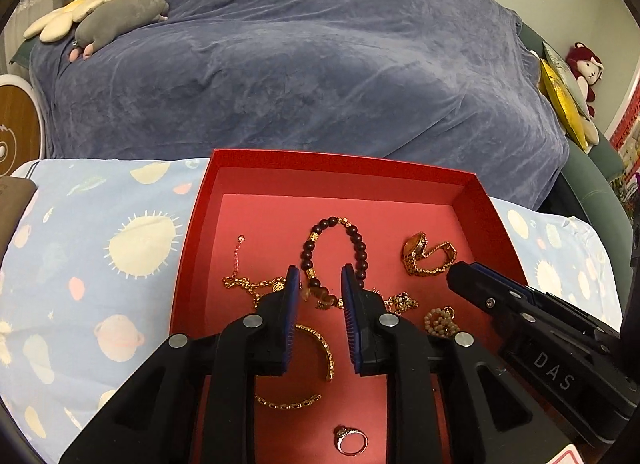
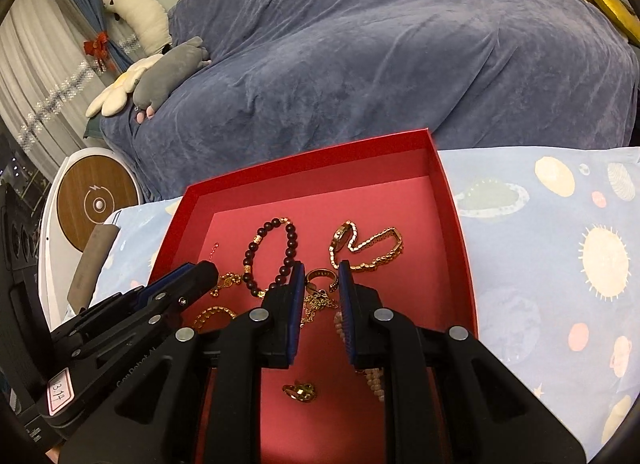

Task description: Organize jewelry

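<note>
Hovering over red box [image 1: 472, 199]: left gripper [image 1: 320, 276] parted narrowly, nothing pinched, beaded bracelet [image 1: 356, 240] beyond tips. Right gripper [image 2: 319, 270] likewise slightly apart, empty, above gold ring [image 2: 320, 275]. Lettering "DAS" on right gripper body. Lying inside box: gold watch [image 1: 416, 246], chains, pearl strand [image 1: 438, 320], silver ring [image 1: 352, 440].
</note>
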A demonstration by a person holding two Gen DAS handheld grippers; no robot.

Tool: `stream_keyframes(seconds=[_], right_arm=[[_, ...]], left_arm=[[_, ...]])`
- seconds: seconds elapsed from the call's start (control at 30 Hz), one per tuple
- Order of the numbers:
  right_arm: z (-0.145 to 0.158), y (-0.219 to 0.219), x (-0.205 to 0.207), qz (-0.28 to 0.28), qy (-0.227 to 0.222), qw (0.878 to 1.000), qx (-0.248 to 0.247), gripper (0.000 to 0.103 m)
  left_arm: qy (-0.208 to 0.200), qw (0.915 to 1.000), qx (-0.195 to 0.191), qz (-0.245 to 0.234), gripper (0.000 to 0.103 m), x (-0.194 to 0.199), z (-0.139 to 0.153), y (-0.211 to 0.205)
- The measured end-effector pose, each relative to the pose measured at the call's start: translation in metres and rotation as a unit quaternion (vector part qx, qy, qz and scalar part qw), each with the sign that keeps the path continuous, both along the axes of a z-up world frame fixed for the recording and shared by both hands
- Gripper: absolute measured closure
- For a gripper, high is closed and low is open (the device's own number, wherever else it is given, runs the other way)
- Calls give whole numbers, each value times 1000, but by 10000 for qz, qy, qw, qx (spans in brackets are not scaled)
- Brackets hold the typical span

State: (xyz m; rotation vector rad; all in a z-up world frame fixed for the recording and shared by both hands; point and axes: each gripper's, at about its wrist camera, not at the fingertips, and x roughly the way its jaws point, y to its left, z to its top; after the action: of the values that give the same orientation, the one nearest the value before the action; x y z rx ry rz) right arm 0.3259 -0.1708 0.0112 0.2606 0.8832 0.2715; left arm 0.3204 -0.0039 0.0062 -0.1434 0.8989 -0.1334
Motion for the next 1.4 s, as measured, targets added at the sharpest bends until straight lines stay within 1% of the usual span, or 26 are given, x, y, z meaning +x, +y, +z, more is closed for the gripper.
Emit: stream_keyframes(seconds=[0.03, 0.13, 0.3, 0.4, 0.43, 0.47, 0.53, 0.63, 0.67, 0.7, 0.73, 0.77, 0.8, 0.87, 0.9, 0.97, 1.03, 1.13, 1.2, 1.33, 1.4], right_arm=[[1, -1, -1, 23, -25, 10000, -11, 85], [6, -2, -7, 36, -100, 9999, -60, 85], [27, -14, -28, 20, -219, 9997, 96, 84], [41, -23, -48, -8, -309, 9995, 67, 83], [45, -27, -56, -31, -337, 9994, 37, 80], [49, -29, -64, -39, -363, 9993, 33, 74], [55, -35, -79, -71, -406, 9992, 13, 68], [61, -39, -98, -77, -442, 9989, -147, 68], [63, -40, -105, -81, -455, 9987, -219, 67], [64, -41, -111, -79, -468, 9985, -267, 65], [65, -42, -118, -89, -481, 9984, -298, 61], [66, -42, -125, -123, -504, 9981, -321, 54], [65, -43, -132, -159, -513, 9979, -352, 51], [64, -41, -144, -195, -492, 9974, -483, 47], [63, -39, -150, -197, -473, 9970, -586, 45], [59, -34, -162, -202, -459, 9958, -766, 35], [56, -30, -170, -210, -415, 9954, -838, 33], [52, -26, -176, -230, -393, 9956, -821, 24], [49, -22, -177, -224, -402, 9948, -912, 23], [45, -14, -175, -153, -445, 9927, -1106, 23], [43, -10, -176, -131, -508, 9905, -1272, 17]], left_arm=[[-20, 10000, -21, 33, 69, -1, 0, 1], [-86, 9999, -28, 93, 57, -7, 4, 5], [-162, 9998, -89, 116, 56, -25, 20, 12], [-304, 9995, 29, 127, 55, -45, 34, 15], [-368, 9992, 56, 129, 53, -52, 39, 16], [-417, 9990, 79, 136, 52, -60, 43, 17], [-462, 9987, 137, 169, 50, -72, 51, 18], [-525, 9980, 297, 194, 49, -91, 60, 18], [-549, 9976, 373, 204, 47, -98, 62, 17], [-575, 9972, 422, 203, 43, -104, 65, 16], [-605, 9970, 438, 205, 39, -111, 68, 15], [-628, 9969, 426, 201, 38, -118, 69, 14], [-634, 9970, 404, 198, 36, -124, 70, 14], [-562, 9976, 359, 176, 32, -136, 68, 14], [-506, 9980, 342, 177, 28, -142, 66, 14], [-395, 9985, 329, 163, 27, -152, 61, 14], [-265, 9990, 337, 154, 27, -158, 52, 15], [-12, 9992, 355, 203, 27, -159, 41, 16], [78, 9989, 417, 223, 27, -159, 37, 15], [-17, 9978, 619, 249, 26, -161, 37, 11], [-39, 9974, 688, 233, 26, -162, 36, 9]])
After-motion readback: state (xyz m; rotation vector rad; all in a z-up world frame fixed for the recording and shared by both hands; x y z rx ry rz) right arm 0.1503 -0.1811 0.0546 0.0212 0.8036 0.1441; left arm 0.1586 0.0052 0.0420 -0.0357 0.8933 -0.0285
